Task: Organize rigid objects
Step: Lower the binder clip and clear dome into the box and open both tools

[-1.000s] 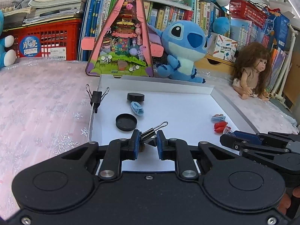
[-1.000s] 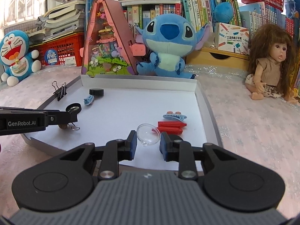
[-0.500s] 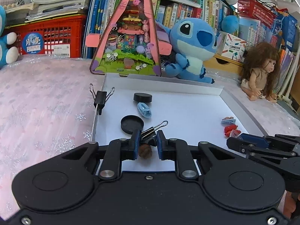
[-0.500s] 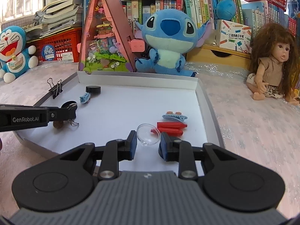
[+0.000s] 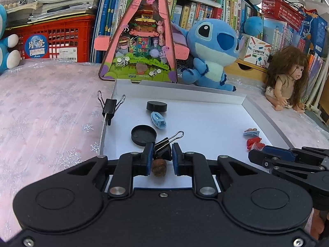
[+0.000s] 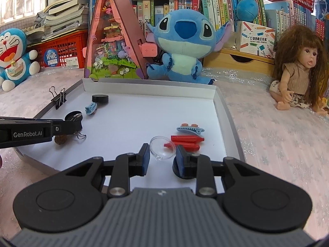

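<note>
The white tray is holding everything. The left gripper is squeezing a black clip over a brown nut. The right gripper is holding a clear cup with its jaws half closed. Both should be lifting straight up, gently.

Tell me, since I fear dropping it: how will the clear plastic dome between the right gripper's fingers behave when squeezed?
The clear plastic dome looks thin-walled, so probably light and somewhat flexible. Its smooth, curved surface may slip out of the right gripper. Released onto the white tray, it would likely rock or roll.
</note>
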The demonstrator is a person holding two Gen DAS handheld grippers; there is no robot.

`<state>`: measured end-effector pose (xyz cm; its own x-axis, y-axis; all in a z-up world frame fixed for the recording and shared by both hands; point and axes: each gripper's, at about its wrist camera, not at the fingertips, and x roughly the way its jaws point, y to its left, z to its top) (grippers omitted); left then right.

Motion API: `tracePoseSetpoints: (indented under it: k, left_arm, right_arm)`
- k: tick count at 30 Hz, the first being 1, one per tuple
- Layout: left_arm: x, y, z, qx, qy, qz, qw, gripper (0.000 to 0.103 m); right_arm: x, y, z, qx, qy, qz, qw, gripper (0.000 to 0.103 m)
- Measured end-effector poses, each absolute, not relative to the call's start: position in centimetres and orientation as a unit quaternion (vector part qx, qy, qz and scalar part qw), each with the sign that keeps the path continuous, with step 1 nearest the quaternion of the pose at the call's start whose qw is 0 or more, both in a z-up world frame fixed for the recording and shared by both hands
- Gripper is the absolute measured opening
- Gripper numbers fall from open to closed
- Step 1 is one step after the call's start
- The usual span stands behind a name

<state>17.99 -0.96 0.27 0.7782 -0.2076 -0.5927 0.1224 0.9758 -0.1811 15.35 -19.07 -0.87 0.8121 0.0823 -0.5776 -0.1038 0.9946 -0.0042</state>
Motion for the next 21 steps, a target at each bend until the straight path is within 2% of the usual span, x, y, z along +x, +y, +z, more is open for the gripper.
tracePoseSetpoints:
  k: [3, 4, 6, 11, 21]
  left_arm:
    - [17.7, -1.1, 0.5, -0.063, 0.314, -0.089, 0.943, 0.019]
    - [17.5, -1.1, 0.7, -0.061, 0.312, -0.090, 0.944, 0.020]
    - [17.1, -1.2, 1.0, -0.060, 0.307, -0.093, 0.945, 0.023]
    - [16.2, -1.4, 1.8, -0.056, 0.297, -0.102, 0.948, 0.037]
    - [13.6, -1.4, 3.3, -0.042, 0.280, -0.127, 0.951, 0.052]
  right_arm:
    - [15.1, -19.1, -0.8, -0.017, 0.300, 0.050, 0.952, 0.039]
    - [15.1, -19.1, -0.7, -0.017, 0.299, 0.050, 0.953, 0.044]
    - [14.9, -19.1, -0.6, -0.019, 0.296, 0.051, 0.954, 0.052]
    - [14.3, -18.9, 0.0, -0.026, 0.286, 0.053, 0.956, 0.056]
    - [12.6, -19.0, 1.0, -0.023, 0.270, 0.063, 0.960, 0.068]
